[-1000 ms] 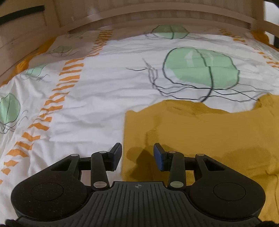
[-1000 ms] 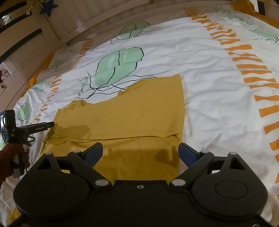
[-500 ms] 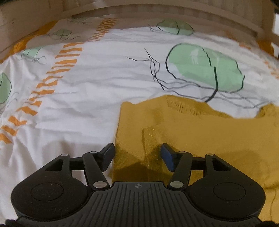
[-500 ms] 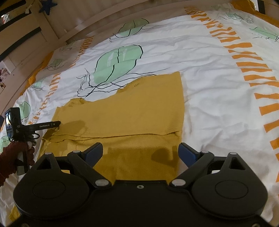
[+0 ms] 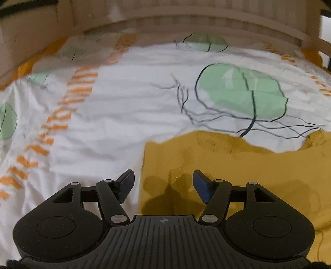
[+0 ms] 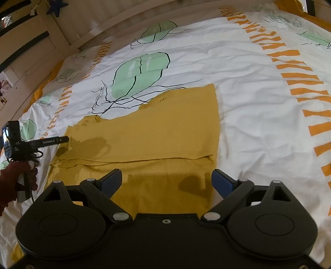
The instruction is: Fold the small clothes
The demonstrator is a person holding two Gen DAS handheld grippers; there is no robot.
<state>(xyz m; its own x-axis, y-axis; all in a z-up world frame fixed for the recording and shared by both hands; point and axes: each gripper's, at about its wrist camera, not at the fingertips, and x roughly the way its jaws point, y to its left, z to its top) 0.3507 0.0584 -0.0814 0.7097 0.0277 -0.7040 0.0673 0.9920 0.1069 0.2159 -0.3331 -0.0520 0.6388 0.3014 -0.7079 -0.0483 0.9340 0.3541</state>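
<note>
A mustard yellow knit garment (image 6: 157, 134) lies flat on the bed, its near part folded over so a crease runs across it. In the left wrist view the garment (image 5: 238, 165) fills the lower right, its left edge running between the jaws. My left gripper (image 5: 163, 183) hovers over that edge, jaws opening, nothing pressed between the pads. My right gripper (image 6: 166, 182) stands wide open above the garment's near right part, holding nothing. The left gripper (image 6: 62, 139) also shows at the far left of the right wrist view, at the garment's left corner.
The bed cover (image 6: 248, 72) is white with green leaf prints and orange stripes. A wooden bed frame (image 5: 186, 18) curves along the far side. A dark red sleeve (image 6: 12, 180) of the person holds the left tool at the left edge.
The left gripper's jaws have spread wider apart over the garment's left edge, and its view shifted slightly. The right gripper has stayed still and open.
</note>
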